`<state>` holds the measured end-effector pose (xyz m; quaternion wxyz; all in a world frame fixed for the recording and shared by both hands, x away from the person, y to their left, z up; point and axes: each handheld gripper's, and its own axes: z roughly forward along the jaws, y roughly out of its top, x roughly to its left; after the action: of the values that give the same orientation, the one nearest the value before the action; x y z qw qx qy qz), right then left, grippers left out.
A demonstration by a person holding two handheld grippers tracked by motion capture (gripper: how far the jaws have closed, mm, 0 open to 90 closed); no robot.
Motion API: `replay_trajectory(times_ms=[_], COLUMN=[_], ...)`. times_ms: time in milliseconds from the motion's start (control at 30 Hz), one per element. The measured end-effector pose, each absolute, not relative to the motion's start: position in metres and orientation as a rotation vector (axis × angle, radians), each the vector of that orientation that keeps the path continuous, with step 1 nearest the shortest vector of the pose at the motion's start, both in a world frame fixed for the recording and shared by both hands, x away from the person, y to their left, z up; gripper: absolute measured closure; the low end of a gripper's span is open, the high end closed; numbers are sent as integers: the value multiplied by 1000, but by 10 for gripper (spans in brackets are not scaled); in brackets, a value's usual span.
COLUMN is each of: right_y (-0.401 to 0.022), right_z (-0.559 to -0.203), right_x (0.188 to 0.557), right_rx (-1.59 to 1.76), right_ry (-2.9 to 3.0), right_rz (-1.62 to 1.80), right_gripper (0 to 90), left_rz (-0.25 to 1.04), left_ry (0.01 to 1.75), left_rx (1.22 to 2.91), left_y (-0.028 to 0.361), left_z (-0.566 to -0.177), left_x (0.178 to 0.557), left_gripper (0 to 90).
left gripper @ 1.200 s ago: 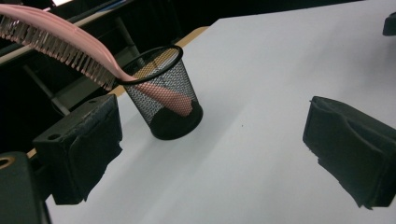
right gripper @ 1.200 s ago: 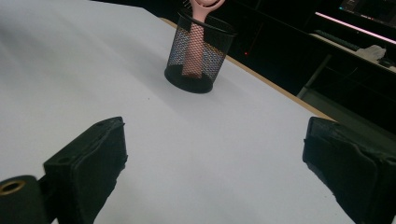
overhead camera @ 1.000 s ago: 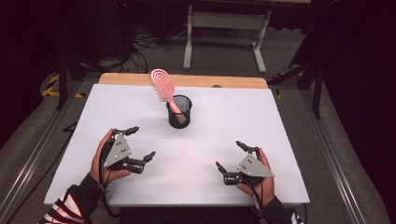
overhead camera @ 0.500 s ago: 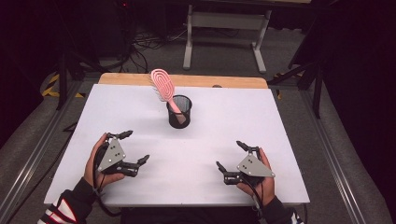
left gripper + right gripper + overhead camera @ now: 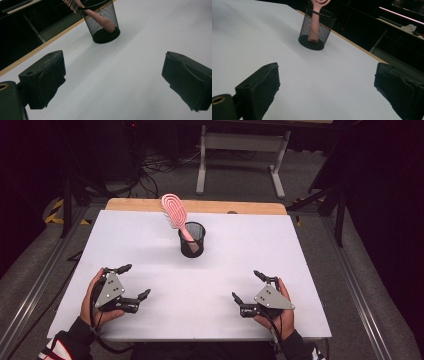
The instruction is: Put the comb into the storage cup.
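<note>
**Both claws wide open and empty, pink hairbrush standing in the mesh cup**

The left claw [image 5: 136,281] rests on the white surface [image 5: 300,250], well short of the black mesh cup [image 5: 192,240] and off to the cup's left on the person's side. Its jaws are spread wide, with nothing between them and nothing touching them but the surface below. The right claw [image 5: 247,285] lies about as far from the cup on the other side, also near the person's edge. Its jaws are spread just as wide and hold nothing.

The pink hairbrush [image 5: 175,213] stands handle-down inside the cup, tilted, its oval head leaning out over the rim toward the far left. The cup sits upright, nearer the far wooden edge [image 5: 250,208] of the surface than the claws are.

No brand, label or writing can be read on the cup, the brush or the claws.

The high view shows both hands, each with a grey three-cornered plate on top of its claw, and the whole brush head. The left gripper view looks between its two black jaws at the cup [image 5: 103,22] and shows the brush handle [image 5: 101,21] slanting down through the mesh to the cup's floor, with the bristles cut off at the top. The right gripper view shows the cup [image 5: 317,28] from the other side, the handle [image 5: 313,26] nearly upright behind the mesh.
</note>
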<state>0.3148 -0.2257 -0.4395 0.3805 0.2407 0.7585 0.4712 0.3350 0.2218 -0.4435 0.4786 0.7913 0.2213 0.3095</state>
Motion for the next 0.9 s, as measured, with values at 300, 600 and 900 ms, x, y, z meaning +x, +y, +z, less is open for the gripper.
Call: replay_trajectory(times_ms=[300, 600, 900], right_y=[-228, -230, -229], right_z=[-438, -438, -439], right_x=[316, 316, 317], right_rx=[623, 629, 618], right_ry=[1929, 1930, 1937], right_rz=[1211, 1211, 1203], right_gripper=[67, 65, 65], left_rz=[716, 697, 696], left_ry=[589, 595, 593], left_rx=[1941, 1953, 1941], left_y=[227, 225, 227], left_z=[-454, -458, -458], left_x=[330, 331, 330], left_gripper=[62, 62, 62])
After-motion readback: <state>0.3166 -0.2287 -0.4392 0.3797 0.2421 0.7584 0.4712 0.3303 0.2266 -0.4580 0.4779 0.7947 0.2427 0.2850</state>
